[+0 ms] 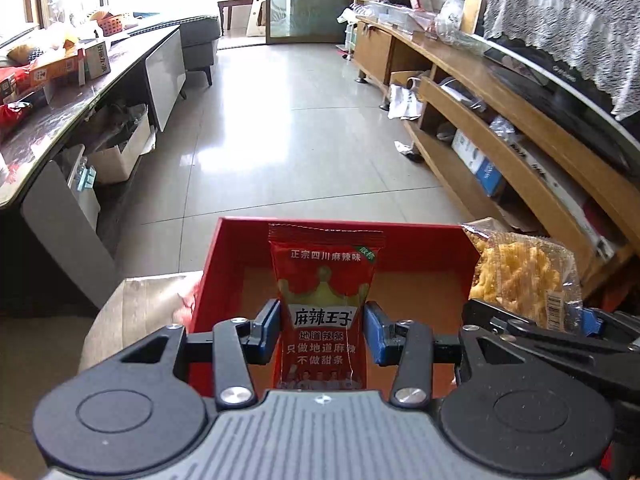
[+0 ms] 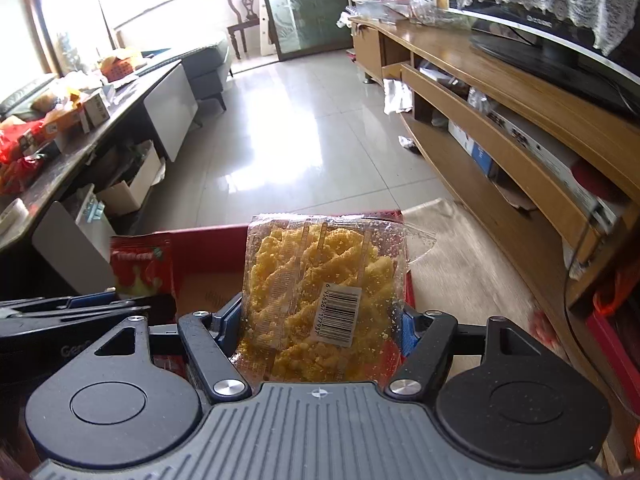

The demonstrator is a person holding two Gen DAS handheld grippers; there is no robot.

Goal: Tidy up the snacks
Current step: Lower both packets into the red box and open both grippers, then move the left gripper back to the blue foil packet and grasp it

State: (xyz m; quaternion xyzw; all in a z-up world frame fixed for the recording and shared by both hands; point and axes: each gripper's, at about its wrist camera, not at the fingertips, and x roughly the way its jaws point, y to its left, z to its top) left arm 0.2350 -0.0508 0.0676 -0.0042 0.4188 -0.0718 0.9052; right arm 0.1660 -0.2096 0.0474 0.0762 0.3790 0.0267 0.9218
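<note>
A: Left gripper [image 1: 322, 330]?
B: Clamped narrow on a red spicy-strip packet [image 1: 325, 308], blue pads pressing both side edges. Packet upright, held above the open red box [image 1: 224, 264].

A: Right gripper [image 2: 320, 322]?
B: Closed about halfway on a clear bag of yellow twisted snacks [image 2: 320, 292], barcode label facing the camera. Bag upright between the blue pads, over the right end of the same box.

A: Box position?
B: Resting on a small wooden table [image 1: 140, 304], cardboard-coloured floor showing inside. Just ahead of both grippers, side by side, left packet toward the box's middle, yellow bag near its right wall.

A: Anything else around?
B: Tiled floor [image 1: 288, 128] beyond. Long dark counter [image 1: 72, 108] on the left with more packets and cartons piled up. Wooden TV cabinet [image 2: 500, 92] along the right.
</note>
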